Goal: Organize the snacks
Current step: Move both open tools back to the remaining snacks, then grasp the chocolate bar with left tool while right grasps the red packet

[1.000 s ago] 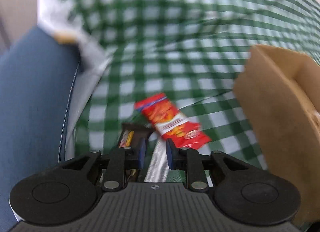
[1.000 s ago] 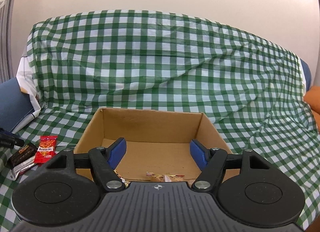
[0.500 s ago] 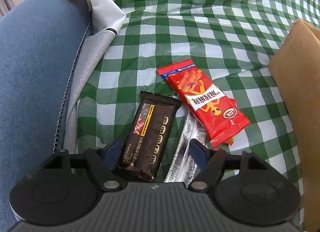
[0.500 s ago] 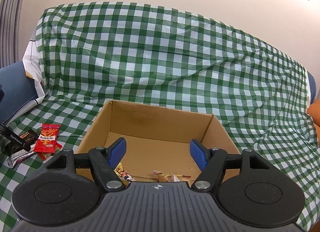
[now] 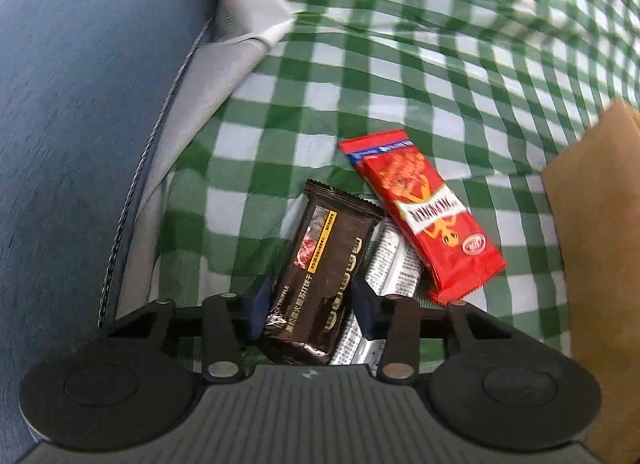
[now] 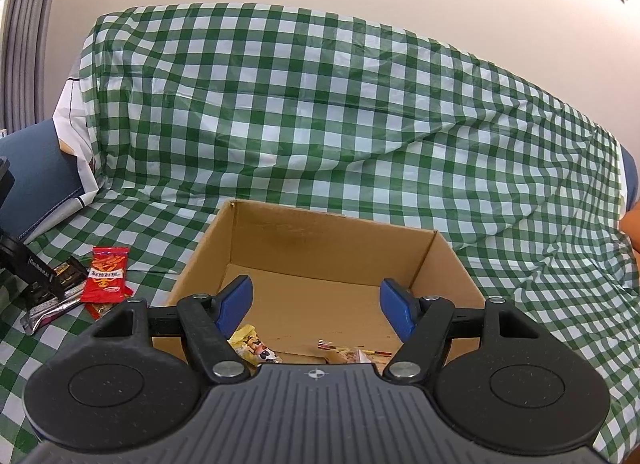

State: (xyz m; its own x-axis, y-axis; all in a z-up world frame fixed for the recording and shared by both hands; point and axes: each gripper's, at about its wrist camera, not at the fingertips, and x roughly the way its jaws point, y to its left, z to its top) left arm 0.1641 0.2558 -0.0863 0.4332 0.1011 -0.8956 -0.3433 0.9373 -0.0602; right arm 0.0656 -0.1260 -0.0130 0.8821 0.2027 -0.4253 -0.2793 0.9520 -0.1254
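Since half a second ago the left hand-held gripper (image 5: 310, 306) has narrowed onto the dark chocolate bar (image 5: 324, 264), clamping its near end at lower centre. The bar's long axis runs up-frame, away from the fingers. The right hand-held gripper (image 6: 316, 306) hangs spread apart over the cardboard box (image 6: 328, 232), farther off.

The left wrist view looks steeply down from close above the snack packets (image 5: 424, 219) on the checked cloth (image 5: 360, 75), the cardboard box (image 5: 592, 248) at its right edge. The right wrist view faces forward, level and farther back, into that box (image 6: 320, 248); both share the packets (image 6: 106, 276).
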